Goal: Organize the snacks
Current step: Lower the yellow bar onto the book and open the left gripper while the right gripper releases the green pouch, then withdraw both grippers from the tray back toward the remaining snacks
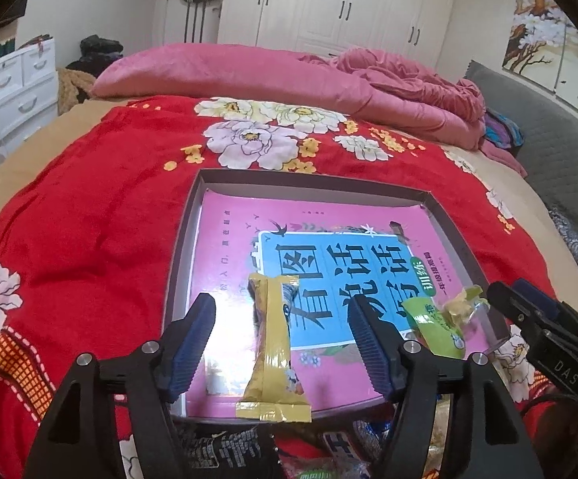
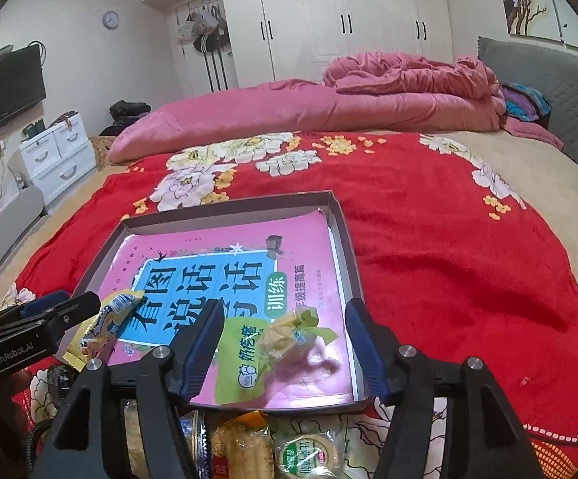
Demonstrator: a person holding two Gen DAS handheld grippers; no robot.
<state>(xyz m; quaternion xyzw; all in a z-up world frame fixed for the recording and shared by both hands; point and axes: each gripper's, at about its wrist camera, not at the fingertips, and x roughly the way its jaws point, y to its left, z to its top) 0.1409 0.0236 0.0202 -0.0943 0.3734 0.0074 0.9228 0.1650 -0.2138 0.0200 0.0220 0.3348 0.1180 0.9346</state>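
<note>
A shallow dark tray [image 1: 313, 179] lies on the red blanket with a pink book [image 1: 229, 231] covering its floor. A yellow snack bar [image 1: 275, 343] rests on the book between the fingers of my left gripper [image 1: 280, 301], which is open with its pads apart from the wrapper. In the right wrist view a green packet [image 2: 239, 359] and a yellow wrapped sweet [image 2: 289, 335] lie on the book inside the tray [image 2: 229, 205]. My right gripper [image 2: 285, 306] stands open over them, its pads not pressing on either. The two grippers sit side by side at the tray's near edge.
Several more wrapped snacks [image 2: 241, 447] lie on the red floral blanket [image 2: 448, 259] just in front of the tray, under the grippers. A folded pink quilt [image 1: 249, 76] runs across the far side of the bed. White drawers [image 1: 17, 84] stand to the left.
</note>
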